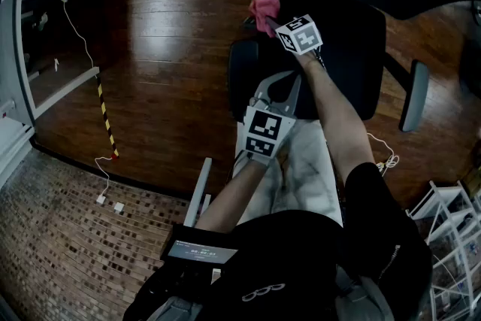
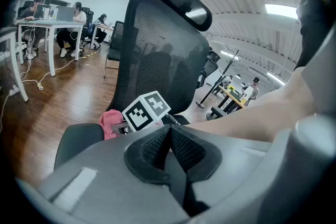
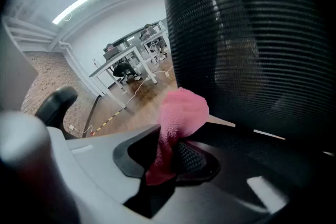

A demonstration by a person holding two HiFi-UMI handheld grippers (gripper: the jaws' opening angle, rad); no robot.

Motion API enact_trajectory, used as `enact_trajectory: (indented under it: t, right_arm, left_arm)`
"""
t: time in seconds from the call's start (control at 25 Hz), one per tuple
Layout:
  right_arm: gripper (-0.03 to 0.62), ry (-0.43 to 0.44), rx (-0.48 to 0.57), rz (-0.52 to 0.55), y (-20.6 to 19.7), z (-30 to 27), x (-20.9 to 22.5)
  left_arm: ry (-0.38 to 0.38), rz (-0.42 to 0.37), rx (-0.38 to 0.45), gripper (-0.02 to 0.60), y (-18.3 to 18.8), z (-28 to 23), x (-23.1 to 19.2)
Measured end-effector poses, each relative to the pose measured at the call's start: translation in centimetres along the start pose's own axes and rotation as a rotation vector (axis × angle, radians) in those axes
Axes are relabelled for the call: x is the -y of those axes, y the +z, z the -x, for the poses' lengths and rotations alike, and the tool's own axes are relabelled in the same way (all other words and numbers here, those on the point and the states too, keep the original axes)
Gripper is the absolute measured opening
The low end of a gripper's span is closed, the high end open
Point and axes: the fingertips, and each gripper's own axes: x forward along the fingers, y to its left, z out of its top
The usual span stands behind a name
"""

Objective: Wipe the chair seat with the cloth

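Observation:
A black office chair with a mesh back (image 2: 157,55) and a dark seat (image 1: 353,64) stands in front of me. My right gripper (image 1: 267,20) is shut on a pink cloth (image 1: 264,10) at the seat's far left corner, close to the backrest (image 3: 252,34). The pink cloth (image 3: 176,123) bulges out between that gripper's jaws. My left gripper (image 1: 272,90) is shut with nothing in it, held over the seat's near edge. From its view, the right gripper's marker cube (image 2: 145,110) and the cloth (image 2: 111,122) lie just ahead.
The chair's armrests (image 1: 413,95) stick out on both sides, one (image 2: 79,141) at the left. Wooden floor (image 1: 165,49) surrounds the chair, with cables and a striped black-yellow strip (image 1: 105,116) at the left. White desks (image 2: 50,26) with seated people stand far off.

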Motion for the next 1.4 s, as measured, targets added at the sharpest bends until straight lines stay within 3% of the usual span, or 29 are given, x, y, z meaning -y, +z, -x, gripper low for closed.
enact_trajectory:
  t: [0.2, 0.48, 0.92, 1.4]
  right_arm:
    - [0.078, -0.023, -0.064, -0.003, -1.7, -0.6, 2.3]
    - [0.077, -0.075, -0.068, -0.039, -2.9, 1.2, 6.0]
    - [0.078, -0.318, -0.096, -0.196, -8.6, 10.0, 17.1]
    - [0.078, -0.563, -0.177, -0.283, -13.9, 20.2, 25.6]
  left_arm:
    - [0.01, 0.007, -0.015, -0.008, -0.4, -0.7, 0.2]
    - [0.013, -0.003, -0.025, -0.008, -0.1, -2.0, 0.7]
    - [-0.038, -0.034, -0.057, -0.008, -0.7, -4.1, 3.7]
    - [-0.092, -0.066, -0.072, -0.008, -0.5, -6.1, 7.1]
